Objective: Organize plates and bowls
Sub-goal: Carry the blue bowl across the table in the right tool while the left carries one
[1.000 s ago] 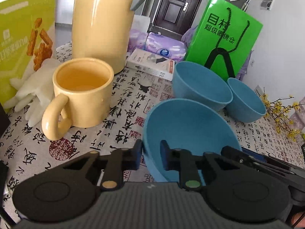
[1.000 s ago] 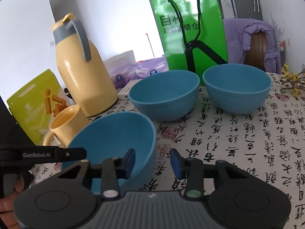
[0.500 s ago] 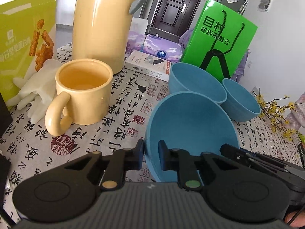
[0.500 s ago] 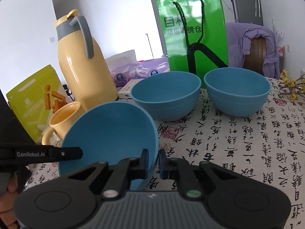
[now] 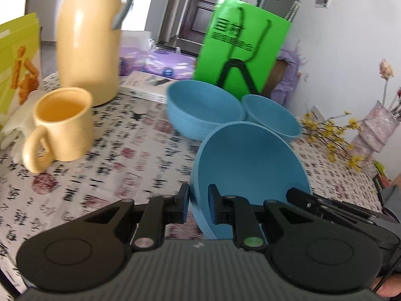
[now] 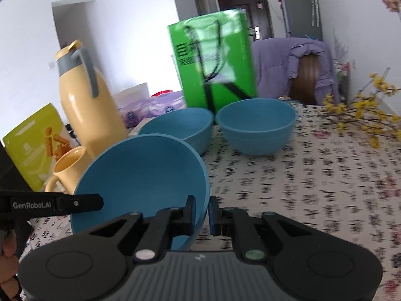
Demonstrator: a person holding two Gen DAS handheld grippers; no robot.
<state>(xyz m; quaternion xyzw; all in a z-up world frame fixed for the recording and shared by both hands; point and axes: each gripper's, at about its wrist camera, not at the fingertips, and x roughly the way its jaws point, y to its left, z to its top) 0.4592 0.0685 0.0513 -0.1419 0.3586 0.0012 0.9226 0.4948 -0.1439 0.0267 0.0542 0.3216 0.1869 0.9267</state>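
Blue, the near round plastic bowl (image 5: 250,165) is tilted above the patterned tablecloth (image 5: 120,155), its rim clamped by the left gripper (image 5: 198,207) and right gripper (image 6: 201,210), with 2 matching blue bowls (image 6: 255,125) farther back.

Held bowl (image 5: 250,165): plain blue, inside and out. Two bowls behind, (image 5: 204,107) and (image 5: 272,115): same blue. Mug (image 5: 64,123) and jug (image 5: 87,42): pale yellow, jug handle grey. Worktop cloth (image 6: 313,175): white, black calligraphy, red seal marks. Shopping bag (image 5: 240,45): bright green, black cord and lettering. Snack packet (image 6: 32,145): lime green, orange sticks. Left gripper (image 5: 198,204) and right gripper (image 6: 201,213): black, grey ribbed body.
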